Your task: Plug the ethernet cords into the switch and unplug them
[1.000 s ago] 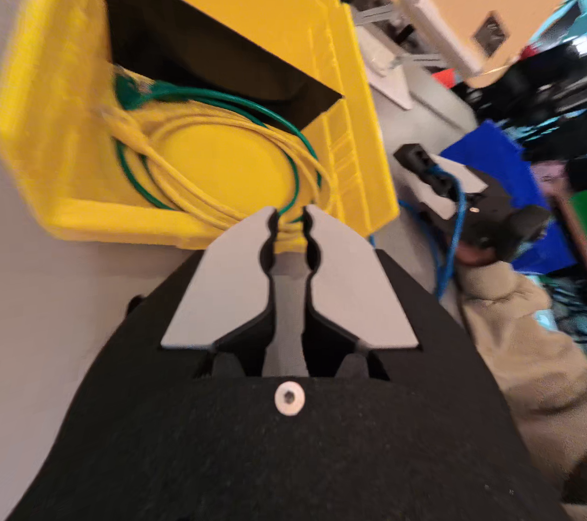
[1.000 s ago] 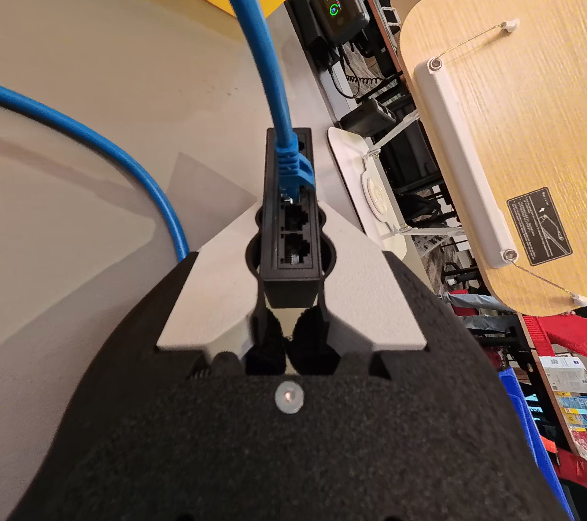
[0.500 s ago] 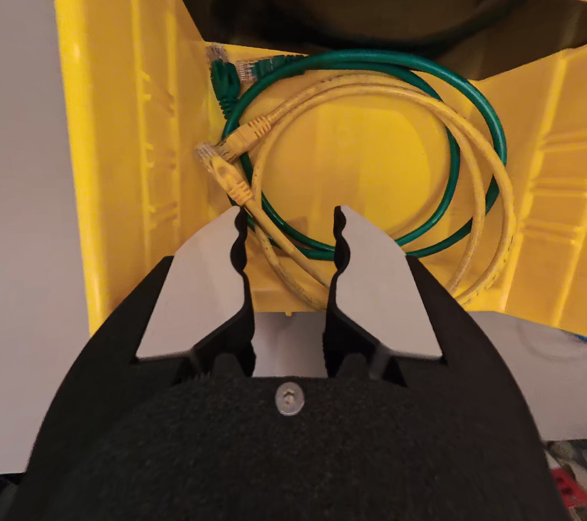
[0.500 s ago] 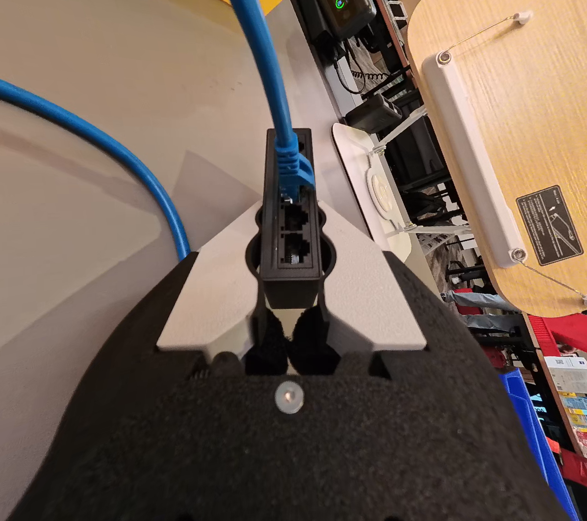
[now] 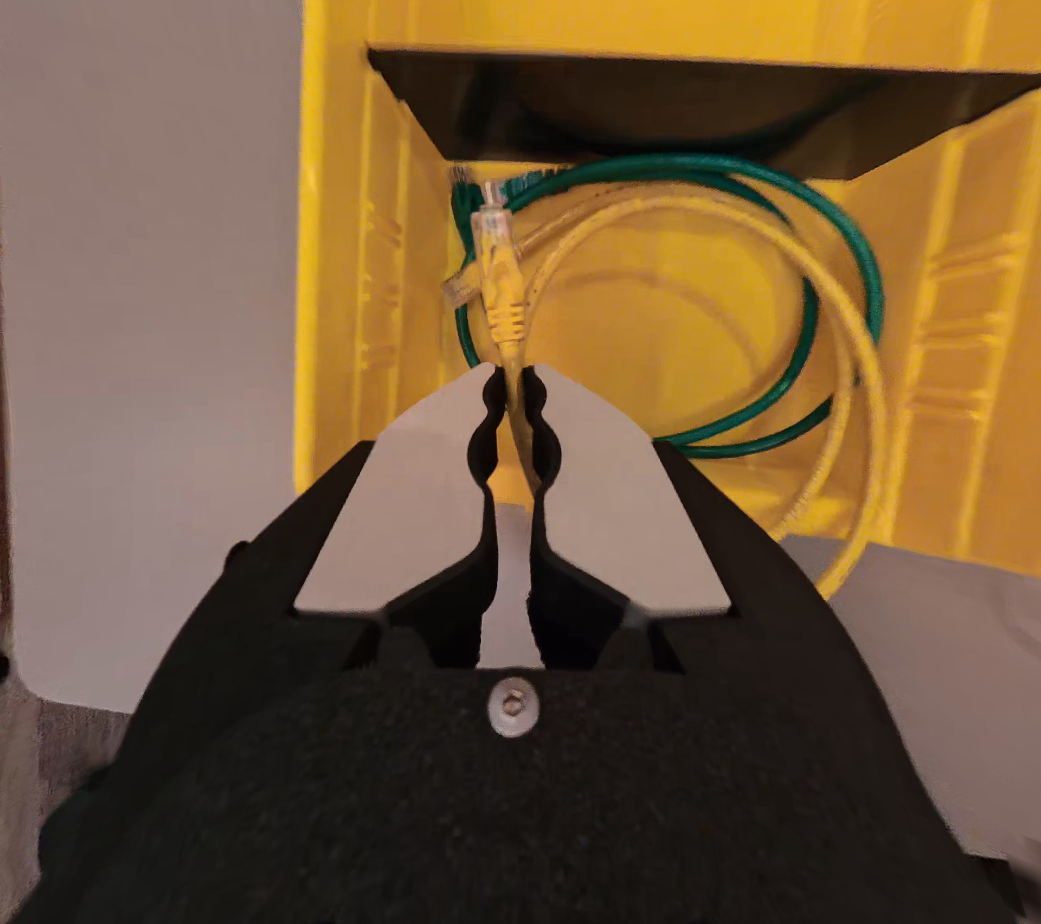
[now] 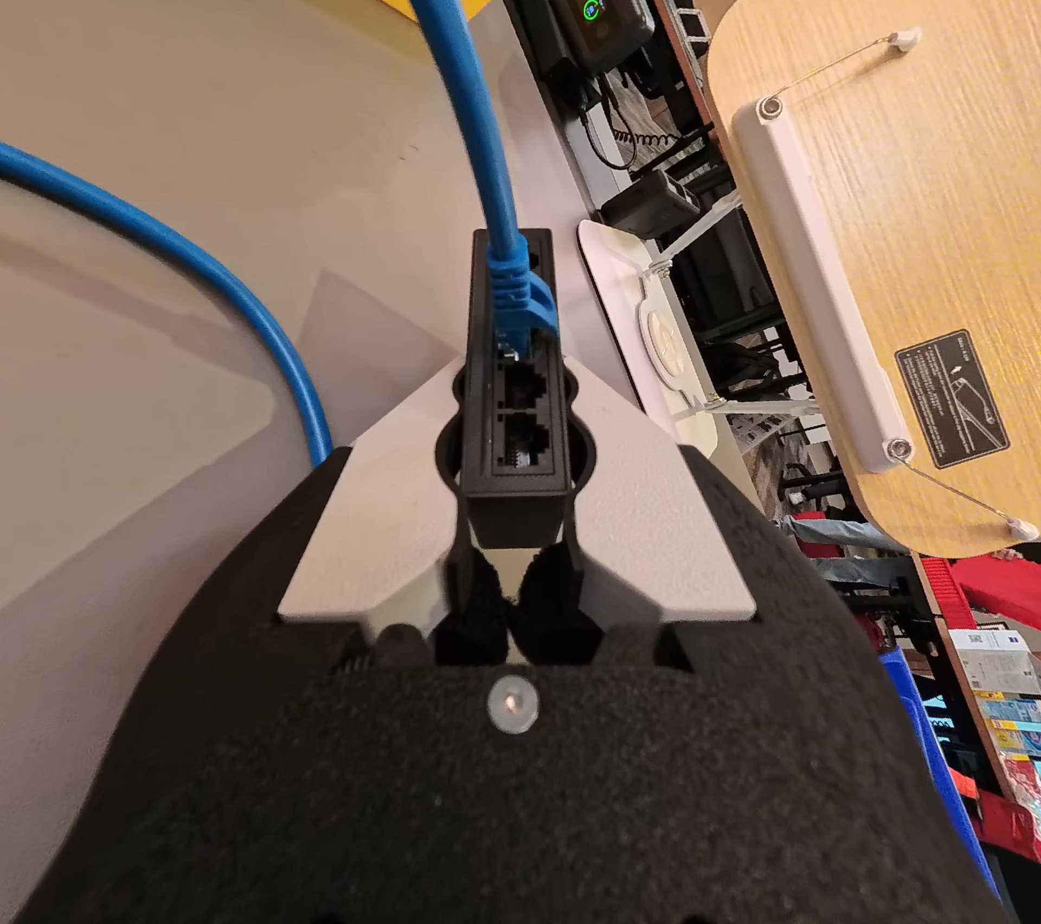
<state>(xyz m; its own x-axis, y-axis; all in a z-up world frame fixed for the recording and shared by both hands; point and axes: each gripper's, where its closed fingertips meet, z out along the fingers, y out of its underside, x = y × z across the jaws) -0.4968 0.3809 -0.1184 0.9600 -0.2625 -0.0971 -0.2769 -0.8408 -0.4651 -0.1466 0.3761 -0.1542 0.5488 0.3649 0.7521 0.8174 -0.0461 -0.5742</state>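
- Since the earlier frame, left gripper (image 5: 514,381) fingers have clamped on the yellow cord (image 5: 503,300) over the bin (image 5: 338,221).
- Right gripper (image 6: 514,378) fingers clamp the switch (image 6: 512,390), centre frame; blue cord (image 6: 510,294) plugged in.

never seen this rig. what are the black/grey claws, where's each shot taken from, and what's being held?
There is no robot here: a person holds a handheld two-finger gripper in each hand, and a wide-angle camera on each gripper looks forward along its grey fingers.

The left wrist view shows the left gripper at an open yellow plastic bin. Its jaws are closed on a thin yellow ethernet cord just behind its clear plug, which points away from the camera. The rest of that cord and a coiled green ethernet cord lie in the bin.

The right wrist view shows the right gripper clamped on a small black network switch above a pale tabletop. A blue ethernet cord is plugged into one port; two nearer ports are empty. The background is workshop clutter.
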